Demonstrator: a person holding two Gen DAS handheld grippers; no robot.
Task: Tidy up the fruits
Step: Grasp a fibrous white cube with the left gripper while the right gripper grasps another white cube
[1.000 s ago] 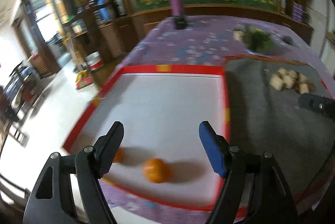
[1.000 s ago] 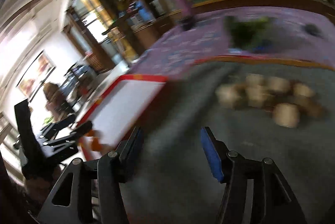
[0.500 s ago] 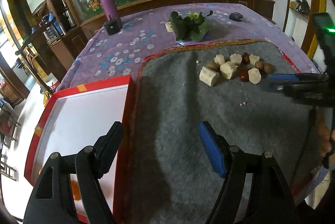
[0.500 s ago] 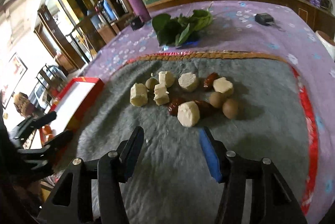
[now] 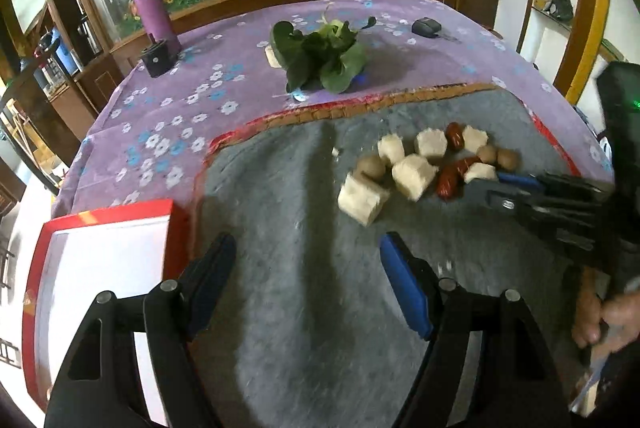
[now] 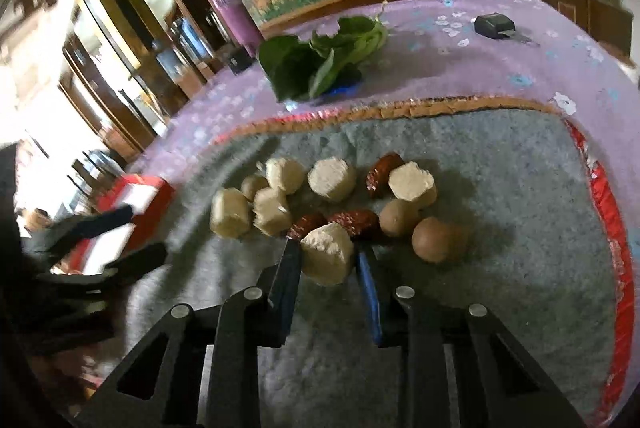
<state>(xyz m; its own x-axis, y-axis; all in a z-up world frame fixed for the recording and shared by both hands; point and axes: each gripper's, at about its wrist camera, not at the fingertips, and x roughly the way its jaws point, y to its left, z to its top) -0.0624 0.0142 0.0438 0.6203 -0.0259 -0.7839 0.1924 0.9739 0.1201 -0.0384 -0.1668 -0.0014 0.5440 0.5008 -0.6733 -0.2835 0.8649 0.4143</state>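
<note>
Nearest in the right wrist view: right gripper (image 6: 327, 260) lowered onto the grey felt mat (image 6: 500, 308), narrowed around a pale cut chunk (image 6: 326, 258), both pads against its sides or very nearly so. Directly past that chunk, two dark red dates (image 6: 354, 220) lying end to end, then two round brown fruits (image 6: 438, 238) side by side to the right, touching or almost touching. Further back, five more pale chunks (image 6: 331, 178) in a loose row, another red date (image 6: 384, 166) tucked between two of them, and a small brown fruit (image 6: 254, 184) at the left of the cluster. Beyond the mat's red and gold border, a bunch of green leaves (image 6: 320, 62) on the purple flowered tablecloth (image 6: 460, 68), a small black object (image 6: 494, 25) off to the right, a purple bottle (image 6: 234, 14) at the far edge. In the left wrist view: left gripper (image 5: 306, 270) spread wide with nothing between the pads, hovering over bare felt, well short of the fruit pile. Red-rimmed white tray (image 5: 100, 256) just beside the mat on the left, partly hidden behind the left finger; contents not visible here.
</note>
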